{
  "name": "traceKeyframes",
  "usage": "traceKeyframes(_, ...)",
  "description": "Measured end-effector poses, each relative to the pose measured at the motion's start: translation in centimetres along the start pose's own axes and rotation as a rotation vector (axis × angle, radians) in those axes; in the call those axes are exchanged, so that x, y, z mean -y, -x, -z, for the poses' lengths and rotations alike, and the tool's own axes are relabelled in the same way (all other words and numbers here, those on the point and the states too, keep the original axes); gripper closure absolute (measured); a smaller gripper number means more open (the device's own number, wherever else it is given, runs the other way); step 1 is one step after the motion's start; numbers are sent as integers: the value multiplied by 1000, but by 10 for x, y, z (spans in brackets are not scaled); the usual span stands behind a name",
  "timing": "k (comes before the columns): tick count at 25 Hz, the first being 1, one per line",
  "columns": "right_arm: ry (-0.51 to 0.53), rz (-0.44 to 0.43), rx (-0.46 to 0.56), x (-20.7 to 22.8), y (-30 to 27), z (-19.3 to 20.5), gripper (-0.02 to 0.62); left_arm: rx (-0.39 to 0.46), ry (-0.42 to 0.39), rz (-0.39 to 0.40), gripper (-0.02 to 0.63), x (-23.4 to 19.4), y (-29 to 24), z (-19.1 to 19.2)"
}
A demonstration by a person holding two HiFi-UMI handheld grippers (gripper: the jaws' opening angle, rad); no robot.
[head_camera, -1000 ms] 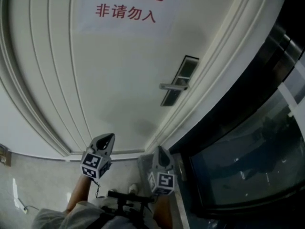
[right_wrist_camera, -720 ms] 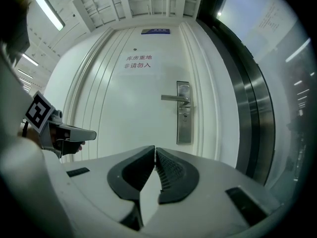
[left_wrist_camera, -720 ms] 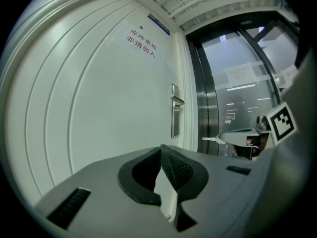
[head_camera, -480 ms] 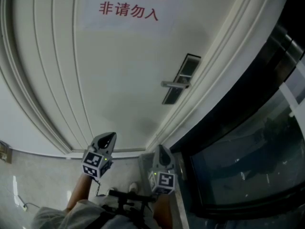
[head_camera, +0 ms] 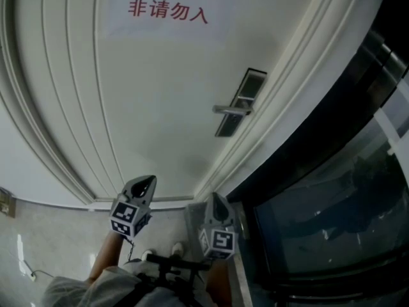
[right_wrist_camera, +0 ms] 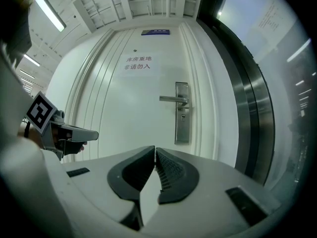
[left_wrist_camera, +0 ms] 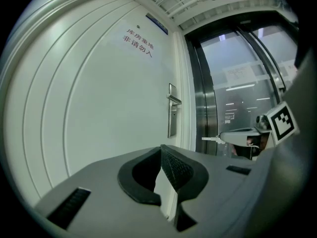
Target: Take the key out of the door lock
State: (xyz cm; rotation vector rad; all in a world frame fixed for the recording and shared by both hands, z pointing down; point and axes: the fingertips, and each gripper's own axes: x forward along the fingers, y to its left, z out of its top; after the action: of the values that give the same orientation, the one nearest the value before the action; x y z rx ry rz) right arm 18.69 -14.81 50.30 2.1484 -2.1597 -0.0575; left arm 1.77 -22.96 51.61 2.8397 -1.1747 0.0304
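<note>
The white door (head_camera: pixel 160 94) carries a steel lock plate (head_camera: pixel 241 101) with a lever handle (head_camera: pixel 230 110). In the right gripper view the keyhole (right_wrist_camera: pixel 183 117) under the handle shows no key. My right gripper (head_camera: pixel 214 200) is held low, well back from the door. In the left gripper view a thin metal key (left_wrist_camera: pixel 210 139) sticks out of its tip (left_wrist_camera: pixel 223 139), and its jaws are shut on it. My left gripper (head_camera: pixel 146 183) hangs beside it, to the left, jaws (left_wrist_camera: pixel 161 150) shut on nothing.
A paper sign with red characters (head_camera: pixel 169 8) is stuck high on the door. A dark glass panel in a metal frame (head_camera: pixel 332 190) stands right of the door. The floor (head_camera: pixel 51 242) and the person's feet lie below the grippers.
Both grippers have stayed where they were. Only the head view has shifted slightly.
</note>
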Motion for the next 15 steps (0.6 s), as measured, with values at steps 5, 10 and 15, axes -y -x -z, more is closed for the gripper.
traceKeyframes(5,2,-5,4,2,0,0,578,2,1,1,599,2,-2,-1)
traceKeyframes(10,8,-8,-1,1,-1,0,578,-2,-2,2,598,3,-5,-2)
traceKeyframes(15,4,-15,-1,2,-6,-1,578,-4,-1,0,598,1,-9,-2)
